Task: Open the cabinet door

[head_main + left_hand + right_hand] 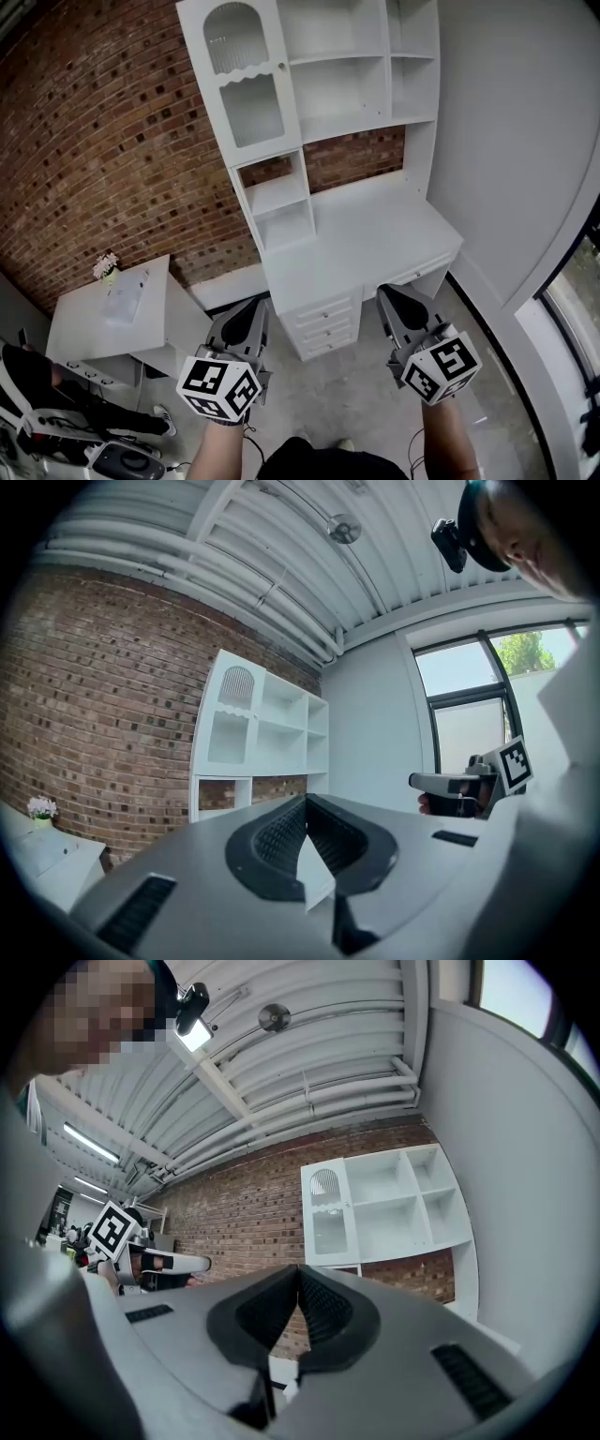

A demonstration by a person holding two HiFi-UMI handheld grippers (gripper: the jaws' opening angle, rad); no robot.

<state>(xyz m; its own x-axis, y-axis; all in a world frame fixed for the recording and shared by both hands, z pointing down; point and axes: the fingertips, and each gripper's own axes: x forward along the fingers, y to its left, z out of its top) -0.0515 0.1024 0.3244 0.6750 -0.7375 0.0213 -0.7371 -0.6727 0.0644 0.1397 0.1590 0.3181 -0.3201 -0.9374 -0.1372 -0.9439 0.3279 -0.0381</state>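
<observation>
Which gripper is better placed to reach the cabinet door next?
Left, probably. The left gripper lines up nearly under the closed cabinet door and its knob; the right gripper is off toward the open shelves. Both are shut, empty, far away.

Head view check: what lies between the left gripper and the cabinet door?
In the head view, the left end of the desk and two open shelves lie between the left gripper and the closed cabinet door.

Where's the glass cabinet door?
In the head view, the white arched glass cabinet door sits top left of the white shelf unit, beside the brick wall.
</observation>
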